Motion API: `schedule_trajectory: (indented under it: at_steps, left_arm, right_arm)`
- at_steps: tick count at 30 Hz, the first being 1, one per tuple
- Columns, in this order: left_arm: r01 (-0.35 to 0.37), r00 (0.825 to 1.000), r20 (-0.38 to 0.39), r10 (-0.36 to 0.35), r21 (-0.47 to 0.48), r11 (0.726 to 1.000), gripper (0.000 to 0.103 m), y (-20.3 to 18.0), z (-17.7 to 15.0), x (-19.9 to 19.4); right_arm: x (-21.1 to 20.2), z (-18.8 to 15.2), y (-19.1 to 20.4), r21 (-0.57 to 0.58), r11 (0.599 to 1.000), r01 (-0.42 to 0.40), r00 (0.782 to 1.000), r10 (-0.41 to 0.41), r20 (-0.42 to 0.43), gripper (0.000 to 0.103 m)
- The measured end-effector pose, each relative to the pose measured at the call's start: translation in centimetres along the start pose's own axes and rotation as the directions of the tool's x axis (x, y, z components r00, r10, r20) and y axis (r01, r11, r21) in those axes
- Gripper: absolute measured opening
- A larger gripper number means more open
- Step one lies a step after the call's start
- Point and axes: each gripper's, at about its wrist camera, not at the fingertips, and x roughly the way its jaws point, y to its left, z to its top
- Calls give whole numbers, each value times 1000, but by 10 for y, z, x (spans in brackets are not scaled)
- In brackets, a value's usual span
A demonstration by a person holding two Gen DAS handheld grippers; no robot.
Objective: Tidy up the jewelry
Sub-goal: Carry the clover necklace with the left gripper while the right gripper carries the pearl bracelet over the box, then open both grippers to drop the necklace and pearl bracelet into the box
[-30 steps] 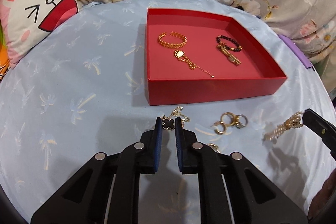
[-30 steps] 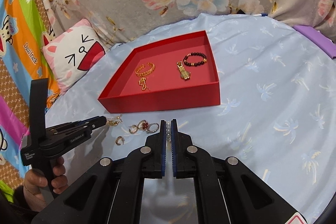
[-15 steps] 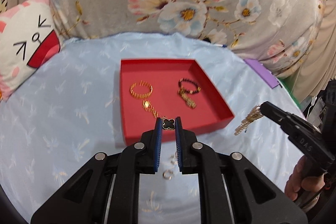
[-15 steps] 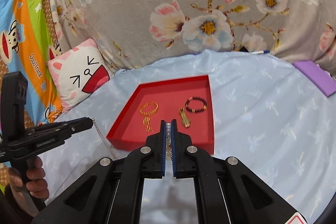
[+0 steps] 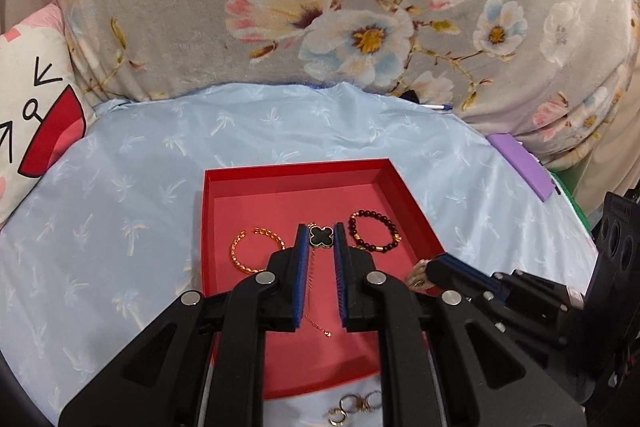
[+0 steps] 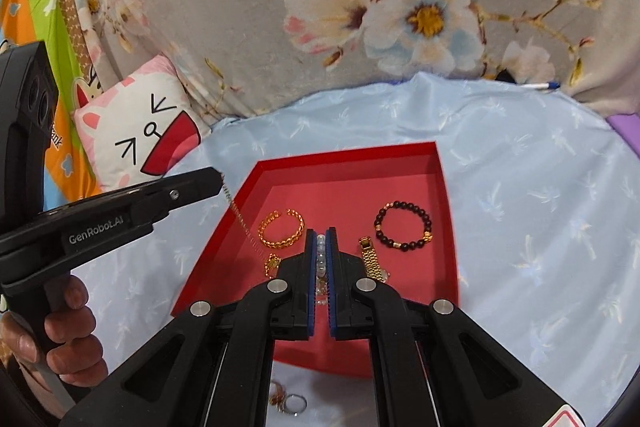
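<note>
Moved: both grippers have carried their pieces from the bare sheet to above the tray point(image 5: 208, 227) since a second ago.
Cuff point(image 5: 256, 251): lies at the tray's left, likely kept apart from the rest.
Left gripper point(image 5: 321, 235): clenched on a black clover pendant point(image 5: 321, 236); its chain point(image 5: 316, 323) trails onto the tray floor, held high so it hangs free.
Beads point(image 5: 374, 231): a dark bracelet resting right of centre in the tray.
Right gripper point(image 6: 320, 251): pinched on a pearl strand point(image 6: 321, 253), poised over the gap between cuff and watch point(image 6: 372, 261), seemingly the free spot.
Rings point(image 5: 354, 407): on the bed before the tray, not yet sorted.
</note>
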Motion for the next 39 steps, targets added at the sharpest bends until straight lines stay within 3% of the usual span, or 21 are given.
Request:
schedule_trajectory:
  at_steps: [8, 17, 19, 22, 26, 34, 39]
  left_arm:
    - [-15, 998, -58, 15, -2, 1000, 12, 5, -2, 42]
    - [-19, 997, -72, 17, -29, 999, 12, 11, -3, 56]
    - [-24, 997, -73, 22, -31, 999, 17, 12, -2, 57]
    - [-45, 997, -65, 42, -40, 998, 40, 14, -3, 53]
    - [-59, 997, -48, 56, -54, 997, 51, 19, -3, 42]
    - [-119, 993, 13, 120, -38, 992, 62, 20, -18, -1]
    - [-112, 994, 3, 112, -48, 993, 62, 21, -39, -23]
  right_arm:
    - [40, -4, 0, -15, 1000, 5, 998, -5, -60, 4]
    - [55, -7, -3, -34, 999, 36, 997, -38, -66, 6]
    - [55, -6, -3, -36, 998, 47, 997, -49, -60, 7]
    - [50, -5, -5, -28, 998, 54, 998, -55, -38, 12]
    - [30, -3, -4, -34, 997, 72, 997, -72, 12, 18]
    - [-21, -18, 1, -38, 996, 77, 995, -75, 69, 20]
    - [-48, -42, 2, -30, 996, 80, 994, -77, 77, 34]
